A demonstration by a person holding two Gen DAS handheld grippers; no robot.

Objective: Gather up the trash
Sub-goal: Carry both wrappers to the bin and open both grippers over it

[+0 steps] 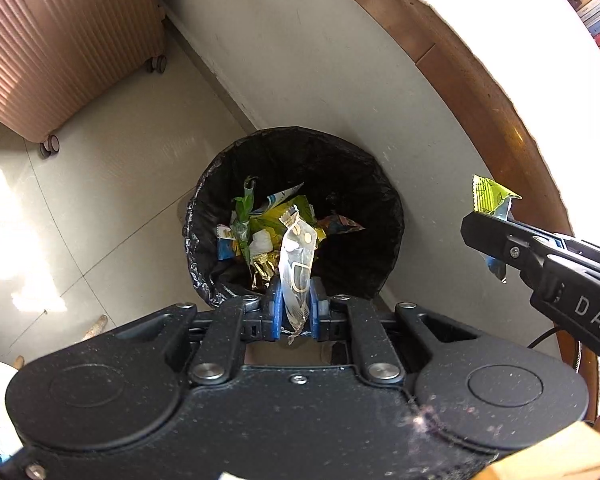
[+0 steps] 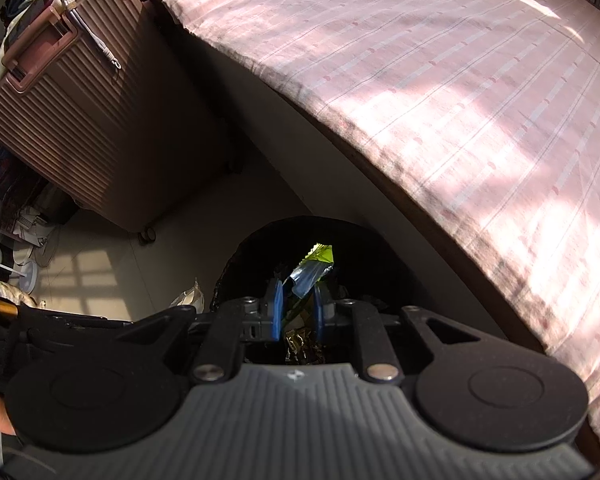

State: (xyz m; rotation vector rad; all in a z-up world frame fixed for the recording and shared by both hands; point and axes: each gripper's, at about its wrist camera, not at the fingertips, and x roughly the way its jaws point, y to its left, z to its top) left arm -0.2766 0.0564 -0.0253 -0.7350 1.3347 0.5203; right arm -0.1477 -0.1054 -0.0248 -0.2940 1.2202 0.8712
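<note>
1. The left tongs are clamped on a clear plastic wrapper, which stands up between the blue pads.
2. Directly beyond them sits the black-lined trash bin (already holding crumpled wrappers).
3. The right tongs are clamped on a yellow-green wrapper, its end sticking out past the tips.
4. In the right wrist view the bin's dark mouth lies just beyond those tips, beside the bed.
5. A pink suitcase stands farther off, left of both tongs.
</note>
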